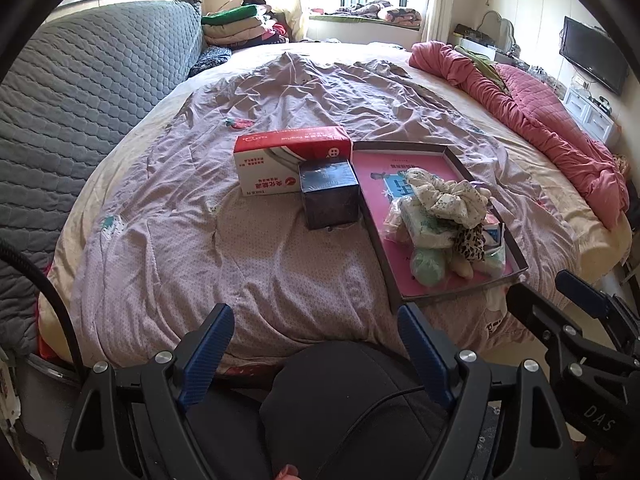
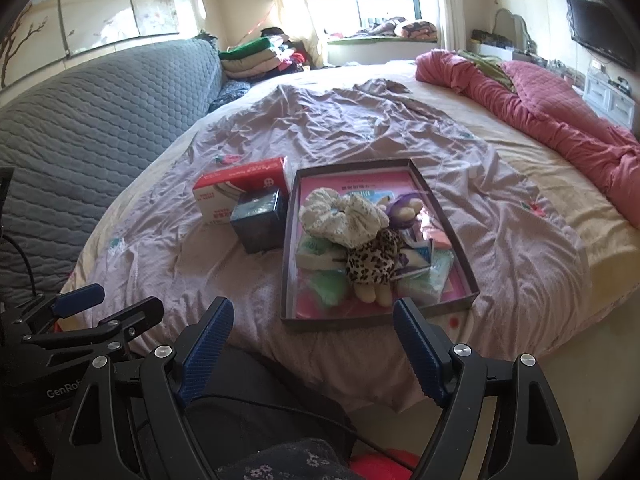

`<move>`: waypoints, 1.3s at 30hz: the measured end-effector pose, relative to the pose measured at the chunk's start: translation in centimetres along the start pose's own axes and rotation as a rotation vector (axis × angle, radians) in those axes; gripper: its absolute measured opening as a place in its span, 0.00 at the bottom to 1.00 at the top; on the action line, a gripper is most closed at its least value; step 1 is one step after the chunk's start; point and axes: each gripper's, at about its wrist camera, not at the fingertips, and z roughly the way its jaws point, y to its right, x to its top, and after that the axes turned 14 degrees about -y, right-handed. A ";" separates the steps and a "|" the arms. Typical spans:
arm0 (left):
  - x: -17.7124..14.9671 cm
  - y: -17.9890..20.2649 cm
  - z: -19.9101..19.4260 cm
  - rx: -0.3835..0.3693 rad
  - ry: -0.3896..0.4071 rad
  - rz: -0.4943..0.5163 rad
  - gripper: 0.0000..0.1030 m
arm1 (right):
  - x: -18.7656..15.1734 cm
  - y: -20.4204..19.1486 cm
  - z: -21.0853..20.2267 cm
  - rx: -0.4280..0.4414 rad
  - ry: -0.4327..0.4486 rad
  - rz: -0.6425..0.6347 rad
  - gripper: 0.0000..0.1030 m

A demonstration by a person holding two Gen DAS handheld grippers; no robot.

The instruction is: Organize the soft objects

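Observation:
A shallow dark tray (image 1: 460, 296) (image 2: 472, 292) with a pink floor lies on the bed. In it lie a floral scrunchie (image 1: 448, 200) (image 2: 344, 216), a leopard-print plush (image 1: 472, 242) (image 2: 374, 260), a green soft ball (image 1: 428, 266) (image 2: 330, 286), tissue packs (image 1: 424, 226) (image 2: 426, 276) and a purple plush (image 2: 404, 210). A red-white tissue box (image 1: 280, 160) (image 2: 240, 184) and a dark cube box (image 1: 330, 194) (image 2: 260, 218) stand left of the tray. My left gripper (image 1: 316, 340) is open and empty, near the bed's front edge. My right gripper (image 2: 314, 334) is open and empty, just before the tray.
The lilac quilt (image 1: 200, 240) covers a round bed. A grey quilted headboard (image 1: 80, 100) curves at left. A pink duvet (image 1: 540, 112) is bunched at right. Folded blankets (image 1: 240, 24) sit at the back. A TV (image 1: 592, 56) hangs on the right wall.

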 end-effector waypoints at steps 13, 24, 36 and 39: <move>0.1 -0.1 1.0 0.001 -0.027 -0.006 0.81 | -0.1 -0.3 0.7 -0.013 -0.016 -0.017 0.81; 0.0 -0.3 1.2 0.005 -0.028 -0.017 0.81 | -0.2 -0.4 0.7 -0.017 -0.016 -0.020 0.81; -0.1 -0.4 1.2 0.004 -0.026 -0.022 0.81 | -0.3 -0.3 0.8 -0.017 -0.016 -0.022 0.81; 0.0 -0.4 1.2 0.010 -0.025 -0.018 0.81 | -0.3 -0.3 0.7 -0.017 -0.016 -0.022 0.81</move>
